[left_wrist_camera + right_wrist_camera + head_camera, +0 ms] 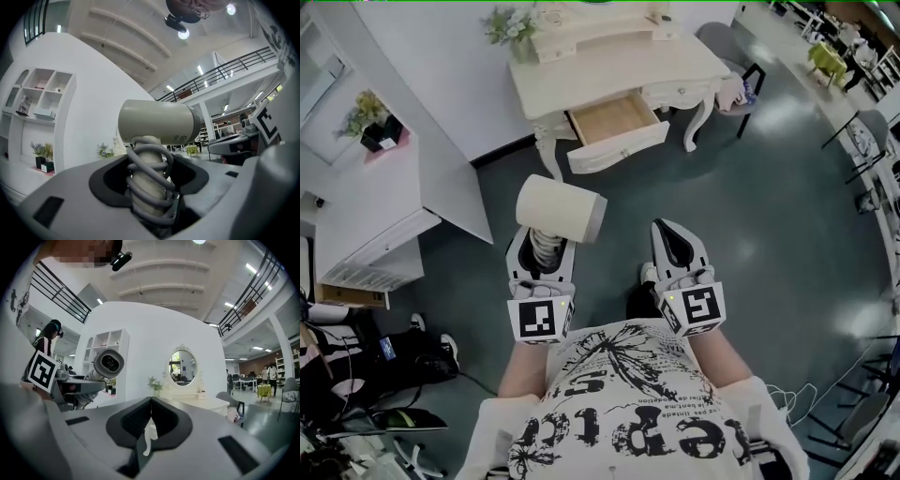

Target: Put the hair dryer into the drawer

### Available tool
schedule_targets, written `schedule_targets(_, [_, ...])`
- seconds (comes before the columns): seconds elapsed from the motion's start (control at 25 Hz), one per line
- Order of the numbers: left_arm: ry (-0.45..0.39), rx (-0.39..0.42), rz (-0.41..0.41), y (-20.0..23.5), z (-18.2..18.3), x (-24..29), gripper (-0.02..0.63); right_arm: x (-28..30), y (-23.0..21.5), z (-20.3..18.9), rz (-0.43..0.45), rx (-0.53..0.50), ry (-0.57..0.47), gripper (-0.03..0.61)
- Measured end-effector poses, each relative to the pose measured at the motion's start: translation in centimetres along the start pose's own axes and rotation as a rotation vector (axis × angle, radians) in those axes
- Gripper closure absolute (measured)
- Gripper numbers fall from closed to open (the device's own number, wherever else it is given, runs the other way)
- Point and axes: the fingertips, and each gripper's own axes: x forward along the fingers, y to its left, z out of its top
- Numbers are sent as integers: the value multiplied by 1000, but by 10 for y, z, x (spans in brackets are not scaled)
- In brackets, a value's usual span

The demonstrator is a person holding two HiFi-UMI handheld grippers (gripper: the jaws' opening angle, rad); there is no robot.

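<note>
A cream hair dryer (558,208) with its grey cord wound round the handle stands upright in my left gripper (546,239), which is shut on the handle. In the left gripper view the dryer's barrel (157,123) lies crosswise above the jaws of the left gripper (150,180). Beside it, my right gripper (673,236) is shut with nothing in it, its tips meeting in the right gripper view (151,401), where the hair dryer (108,363) shows at the left. Ahead stands a cream dressing table (609,66) with an open, empty drawer (619,148).
A chair (736,89) with pink cloth stands right of the dressing table. A white cabinet (375,216) and a white partition wall (441,94) lie to the left. Flowers (511,26) sit on the tabletop. Dark bags (384,361) lie at the lower left.
</note>
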Motion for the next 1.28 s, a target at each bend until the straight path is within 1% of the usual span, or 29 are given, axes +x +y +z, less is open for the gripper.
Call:
schedule_targets(0.12, [-6, 5, 45, -6, 7, 38, 362, 25, -37, 6, 36, -7, -7, 561])
schedule_targets(0.28, [0, 0, 84, -20, 15, 94, 362, 59, -96, 14, 68, 1, 1, 561])
schedule_targets(0.44, [13, -5, 123, -33, 12, 148, 362, 93, -146, 16, 118, -7, 5, 561])
schedule_targets(0.6, [8, 4, 145, -46, 7, 199, 362, 126, -184, 12, 169, -37, 1, 561])
schedule_targets(0.76, [17, -1, 163, -53, 1, 241, 362, 154, -214, 10, 202, -42, 3, 561])
schedule_targets(0.92, [56, 3, 171, -53, -10, 271, 362, 179, -235, 4, 222, -34, 21, 561])
schedule_targets(1.12, [94, -7, 174, -35, -23, 310, 362, 219, -249, 1, 238, -19, 44, 561])
schedule_targets(1.28, [109, -24, 165, -14, -31, 351, 362, 259, -261, 3, 232, -16, 61, 561])
